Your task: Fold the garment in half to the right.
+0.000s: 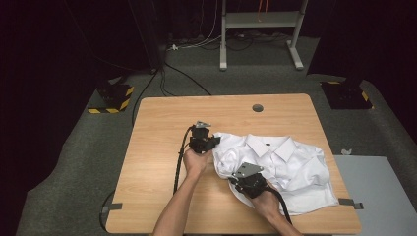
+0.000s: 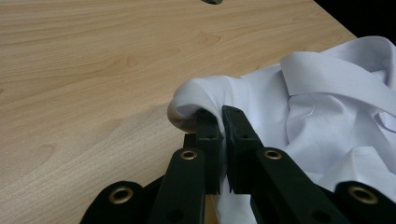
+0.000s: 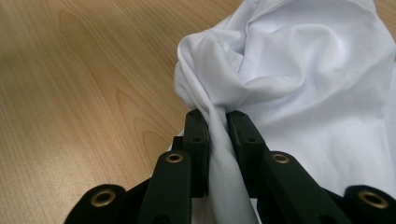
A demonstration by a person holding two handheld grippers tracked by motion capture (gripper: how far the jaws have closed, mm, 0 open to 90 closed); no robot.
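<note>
A white shirt (image 1: pixel 280 164) lies crumpled on the wooden surface (image 1: pixel 162 147), collar (image 1: pixel 268 145) facing up near the far side of the heap, as a person works at it with two hand-held tools. The left claw (image 2: pixel 219 116) is clamped tight on a fold at the shirt's left edge; the right claw (image 3: pixel 217 119) is closed on a bunched twist of cloth at the shirt's near left corner. Both grips look secure, so the picking-up seems done. Spreading, smoothing or folding the garment appears yet to come: the fabric beyond the collar remains rumpled and nothing is folded.
</note>
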